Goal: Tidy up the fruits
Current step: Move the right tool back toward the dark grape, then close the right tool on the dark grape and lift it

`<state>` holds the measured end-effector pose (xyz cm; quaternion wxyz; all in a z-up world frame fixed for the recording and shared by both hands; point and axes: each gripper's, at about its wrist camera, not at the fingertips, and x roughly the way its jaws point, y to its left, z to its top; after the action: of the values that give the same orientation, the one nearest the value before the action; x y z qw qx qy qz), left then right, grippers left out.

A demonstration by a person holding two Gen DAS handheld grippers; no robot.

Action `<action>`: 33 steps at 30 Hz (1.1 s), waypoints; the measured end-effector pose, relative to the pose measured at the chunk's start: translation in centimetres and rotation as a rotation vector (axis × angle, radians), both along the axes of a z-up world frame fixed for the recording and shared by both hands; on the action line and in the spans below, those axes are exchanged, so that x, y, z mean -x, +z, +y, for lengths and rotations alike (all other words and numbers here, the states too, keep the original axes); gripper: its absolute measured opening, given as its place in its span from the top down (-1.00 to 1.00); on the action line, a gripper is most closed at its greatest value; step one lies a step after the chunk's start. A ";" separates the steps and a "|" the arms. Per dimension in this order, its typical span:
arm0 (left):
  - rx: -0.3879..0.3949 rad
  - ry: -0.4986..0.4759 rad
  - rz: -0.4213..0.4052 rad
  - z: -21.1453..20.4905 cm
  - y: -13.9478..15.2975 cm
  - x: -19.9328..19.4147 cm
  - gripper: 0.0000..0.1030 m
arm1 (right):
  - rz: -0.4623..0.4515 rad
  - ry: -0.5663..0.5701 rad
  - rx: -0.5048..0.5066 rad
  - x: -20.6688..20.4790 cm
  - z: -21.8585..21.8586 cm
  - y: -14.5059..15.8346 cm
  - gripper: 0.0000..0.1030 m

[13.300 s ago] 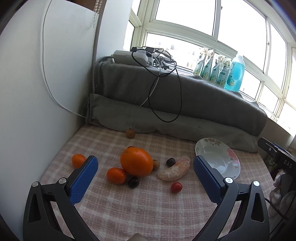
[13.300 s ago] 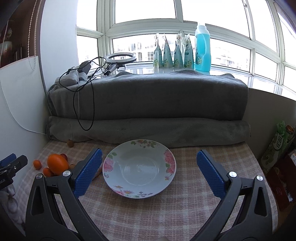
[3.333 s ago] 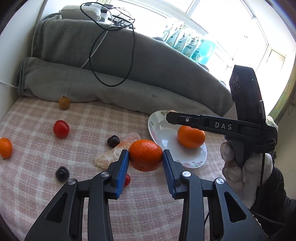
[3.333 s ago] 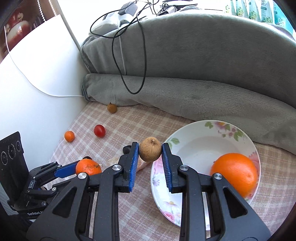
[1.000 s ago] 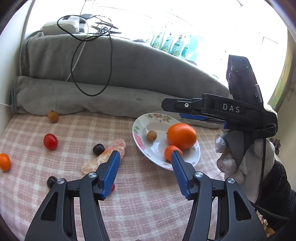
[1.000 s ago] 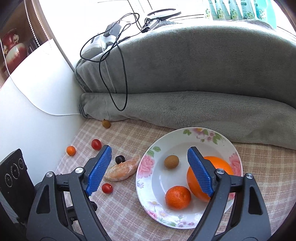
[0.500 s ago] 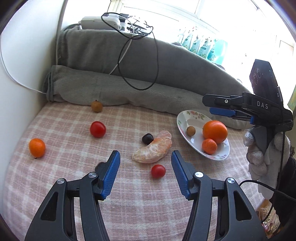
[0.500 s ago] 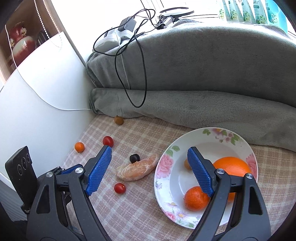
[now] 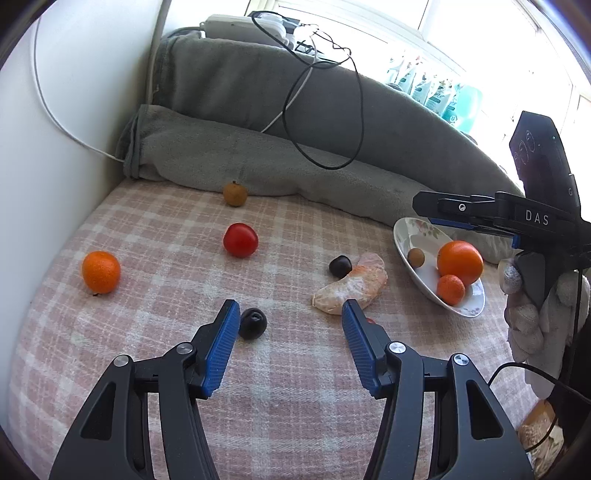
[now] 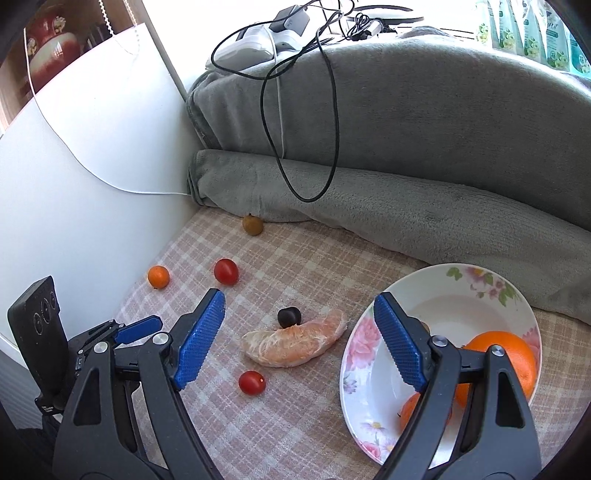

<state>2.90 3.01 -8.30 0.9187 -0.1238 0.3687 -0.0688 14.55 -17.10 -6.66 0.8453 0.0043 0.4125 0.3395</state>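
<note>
A floral plate [image 9: 404,239] [image 10: 369,417] at the right holds a big orange [image 9: 460,263] [image 10: 513,354], a small mandarin [image 9: 450,289] and a brown fruit [image 9: 416,257]. On the checked cloth lie a peeled citrus piece [image 9: 351,291] [image 10: 295,343], two dark fruits [image 9: 253,323] [image 9: 340,266], two red tomatoes [image 9: 240,239] [image 10: 252,382], a small orange [image 9: 101,272] [image 10: 158,276] and a brown fruit [image 9: 235,193] [image 10: 252,225]. My left gripper [image 9: 288,338] is open and empty, low over the near dark fruit. My right gripper [image 10: 295,339] is open and empty, above the peeled piece.
Grey folded blankets [image 9: 258,155] [image 10: 406,206] with a black cable [image 9: 325,110] bound the back. A white wall panel [image 9: 55,147] stands at the left. Bottles [image 10: 532,33] line the window sill.
Both grippers have swung left, away from the plate. My left gripper has come down close to the near dark fruit. Both stay open and empty.
</note>
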 end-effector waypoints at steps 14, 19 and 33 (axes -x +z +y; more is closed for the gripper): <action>-0.001 -0.007 0.047 0.8 -1.9 -0.9 0.20 | 0.028 0.089 0.215 -0.8 5.5 -4.1 -0.03; -0.006 -0.008 0.058 1.0 -2.4 -1.2 0.23 | 0.032 0.115 0.263 -1.0 6.5 -5.4 0.13; -0.030 0.002 0.090 1.2 -3.6 -2.5 0.33 | 0.039 0.139 0.349 -1.5 8.0 -7.4 0.34</action>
<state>5.42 4.20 -11.92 0.9030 -0.1134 0.4105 -0.0570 16.09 -9.07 -14.06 0.7995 -0.1644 0.4809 0.3202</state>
